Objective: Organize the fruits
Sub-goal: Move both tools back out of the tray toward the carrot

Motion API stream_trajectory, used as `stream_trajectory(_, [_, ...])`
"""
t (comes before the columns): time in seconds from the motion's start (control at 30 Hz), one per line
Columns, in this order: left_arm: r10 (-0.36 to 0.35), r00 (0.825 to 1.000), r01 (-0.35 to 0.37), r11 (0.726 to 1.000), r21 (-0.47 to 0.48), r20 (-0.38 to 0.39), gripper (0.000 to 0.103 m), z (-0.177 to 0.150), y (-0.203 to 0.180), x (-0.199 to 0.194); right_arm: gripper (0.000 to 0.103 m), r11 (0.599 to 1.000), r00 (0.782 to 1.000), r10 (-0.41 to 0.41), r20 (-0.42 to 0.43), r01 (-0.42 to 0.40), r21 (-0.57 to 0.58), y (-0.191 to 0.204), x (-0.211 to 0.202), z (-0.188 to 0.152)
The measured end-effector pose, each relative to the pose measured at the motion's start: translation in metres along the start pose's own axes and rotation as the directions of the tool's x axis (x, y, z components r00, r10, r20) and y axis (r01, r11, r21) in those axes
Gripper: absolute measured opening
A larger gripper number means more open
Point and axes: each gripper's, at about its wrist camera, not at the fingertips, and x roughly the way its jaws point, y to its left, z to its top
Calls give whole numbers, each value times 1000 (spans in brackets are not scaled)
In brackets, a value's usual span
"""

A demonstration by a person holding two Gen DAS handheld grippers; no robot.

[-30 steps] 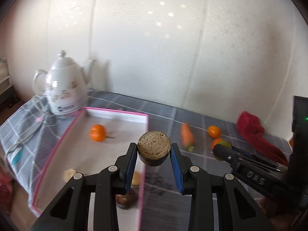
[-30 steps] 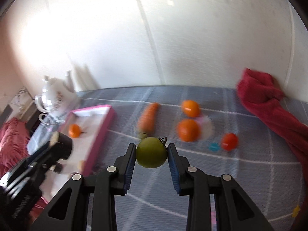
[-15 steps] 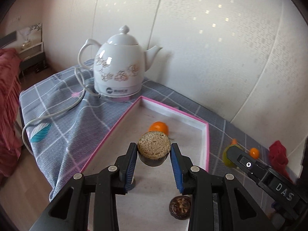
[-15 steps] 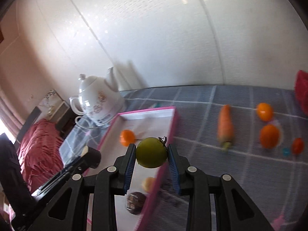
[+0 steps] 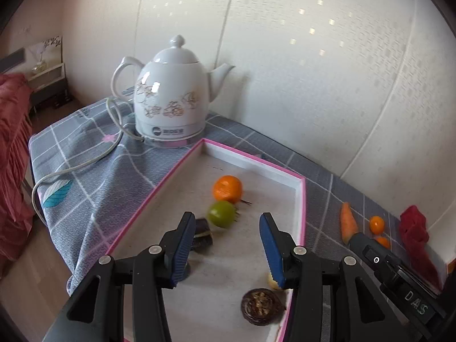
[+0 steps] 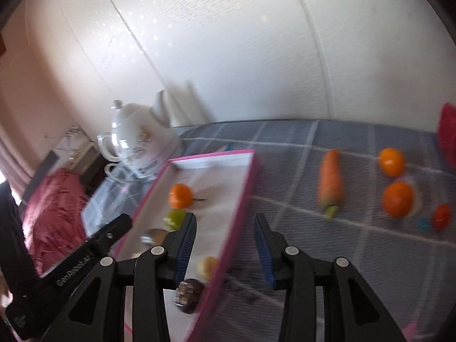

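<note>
A pink-rimmed white tray holds an orange, a green fruit, a dark round fruit by my left finger, another dark fruit and a small pale piece. My left gripper is open and empty over the tray. My right gripper is open and empty over the tray's right rim. On the cloth lie a carrot, two oranges and a small red fruit.
A white kettle with its cord stands behind the tray's far left corner. A red cloth lies at the far right by the wall. The table's left edge drops to the floor.
Both grippers have opened. The left one let go of the dark round fruit and the right one let go of the green fruit; both now lie in the tray.
</note>
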Motion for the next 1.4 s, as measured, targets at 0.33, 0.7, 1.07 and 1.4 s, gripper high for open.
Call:
stream_trajectory(0.33, [-72, 997, 74, 986, 148, -14, 48, -20, -60, -4, 48, 959, 963, -268, 22, 269, -85, -49, -43, -5])
stream_trajectory(0.7, [-87, 996, 93, 968, 232, -36, 48, -37, -91, -2, 48, 888, 904, -426, 33, 411, 205, -142, -80, -14])
stream_trajectory(1.07, [-80, 994, 99, 949, 299, -74, 49, -53, -113, 5, 48, 868, 897, -443, 6, 427, 255, -167, -85, -18])
stream_trajectory(1.4, [-134, 983, 166, 936, 311, -122, 49, -62, -134, 11, 48, 826, 877, -480, -21, 459, 326, -187, -92, -23])
